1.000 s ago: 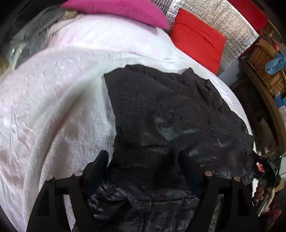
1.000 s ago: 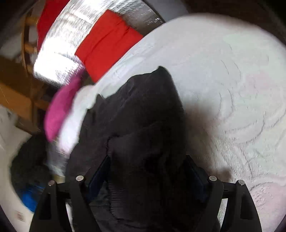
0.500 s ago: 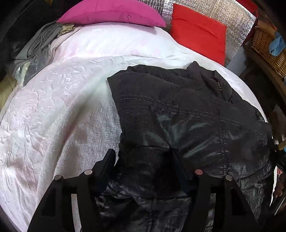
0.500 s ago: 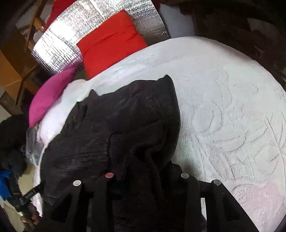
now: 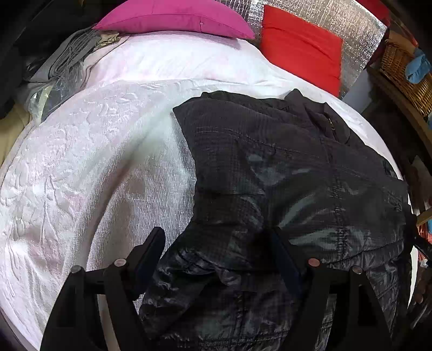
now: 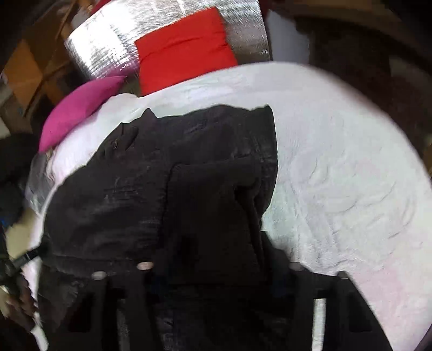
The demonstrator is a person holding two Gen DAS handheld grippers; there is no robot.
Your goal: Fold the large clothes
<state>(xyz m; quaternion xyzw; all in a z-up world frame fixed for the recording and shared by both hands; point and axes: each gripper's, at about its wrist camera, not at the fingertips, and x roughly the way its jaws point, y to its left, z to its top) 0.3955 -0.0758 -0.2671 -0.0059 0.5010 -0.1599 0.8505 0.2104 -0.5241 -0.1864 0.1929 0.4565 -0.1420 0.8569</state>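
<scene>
The black jacket [image 5: 283,172] lies on the white bed cover [image 5: 94,167], filling the centre and lower right of my left view. Its upper part is laid flat with the collar toward the pillows, and the lower part is bunched near my tools. I judge the folding is only at the beginning: one side seems turned over the body in my right view, but the lower part is not yet folded up.

My left tool [image 5: 216,253] is spread wide, with shiny fabric lying between the fingers but not pinched. My right tool [image 6: 216,267] is pressed on a thick fold of the jacket — its fingers are mostly hidden by cloth.

There is much open bed at the left of the left view. At the right the jacket reaches near the bed edge; beyond it stands a wicker basket [image 5: 405,70]. The pink pillow [image 5: 172,16] and the red pillow [image 5: 299,54] stay well apart at the top.
</scene>
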